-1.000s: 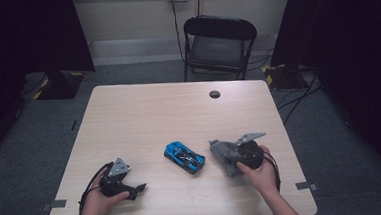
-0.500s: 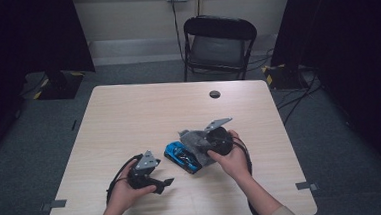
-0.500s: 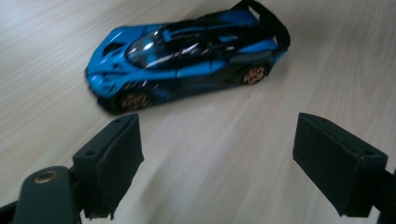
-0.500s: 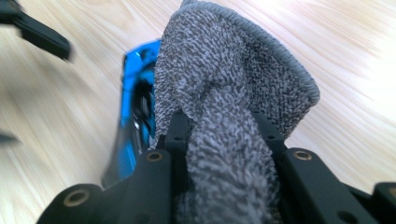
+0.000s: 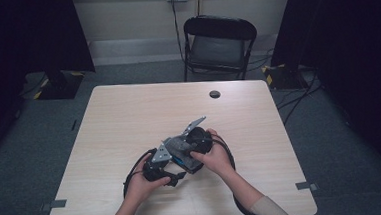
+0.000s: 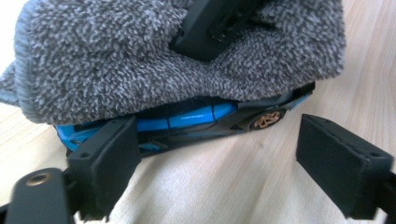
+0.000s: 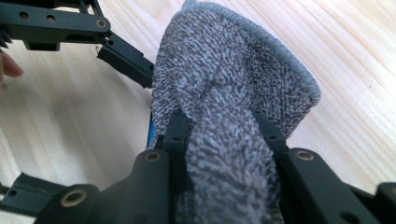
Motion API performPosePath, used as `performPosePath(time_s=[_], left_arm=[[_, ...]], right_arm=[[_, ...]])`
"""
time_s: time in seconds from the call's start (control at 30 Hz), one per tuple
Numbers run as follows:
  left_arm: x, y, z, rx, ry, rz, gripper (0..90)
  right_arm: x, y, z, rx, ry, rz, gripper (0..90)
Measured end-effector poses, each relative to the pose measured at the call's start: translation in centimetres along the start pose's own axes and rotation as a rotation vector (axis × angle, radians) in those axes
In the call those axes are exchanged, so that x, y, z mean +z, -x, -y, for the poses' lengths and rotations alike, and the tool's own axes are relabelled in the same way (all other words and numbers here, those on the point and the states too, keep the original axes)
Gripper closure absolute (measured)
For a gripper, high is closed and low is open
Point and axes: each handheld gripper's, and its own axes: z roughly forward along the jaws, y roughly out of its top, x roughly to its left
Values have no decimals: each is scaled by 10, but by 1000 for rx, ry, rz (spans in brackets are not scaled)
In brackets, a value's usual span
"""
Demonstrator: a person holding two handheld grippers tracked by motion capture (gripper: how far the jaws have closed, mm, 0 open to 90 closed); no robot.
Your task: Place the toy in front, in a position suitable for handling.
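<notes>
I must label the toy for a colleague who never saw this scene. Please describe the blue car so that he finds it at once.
On the pale wooden table, look between the two hands near its front edge. There the blue toy car lies under a grey terry cloth. It is glossy blue and black, with a bronze wheel.

Grey cloth drapes over blue toy car, blocking top; side toward left claw open.

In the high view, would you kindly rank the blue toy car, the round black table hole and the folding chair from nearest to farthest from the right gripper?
1. Blue toy car, just beneath the right gripper.
2. Table hole, toward the far edge.
3. Folding chair, beyond the table.
</notes>
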Motion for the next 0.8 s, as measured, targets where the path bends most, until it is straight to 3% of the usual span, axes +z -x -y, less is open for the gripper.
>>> performPosePath(time_s=[0.07,0.27,0.4,0.47,0.5,0.53,0.63,0.67,0.8], left_arm=[[-2,-2,0,-15,-1,-21,135],[-2,-3,2,-23,8,-20,135],[-1,-2,2,-21,7,-26,134],[-1,-1,2,-17,3,-20,134],[0,0,2,-18,6,-21,134],[0,0,2,-23,8,-16,134],[0,1,3,-32,13,-8,135],[0,1,3,-32,13,-8,135],[0,0,4,-38,15,-21,125]], right_arm=[[-3,2,1,-5,-18,-10,655],[-19,0,13,-57,-100,-3,651],[-25,3,22,-40,-103,-15,650],[-28,5,26,-26,-66,-11,649],[-30,8,25,-6,-21,6,649],[-30,8,25,-6,-21,6,649],[-20,13,13,29,26,-14,647],[-20,13,13,29,26,-14,647],[6,8,-7,5,-6,-16,633]])
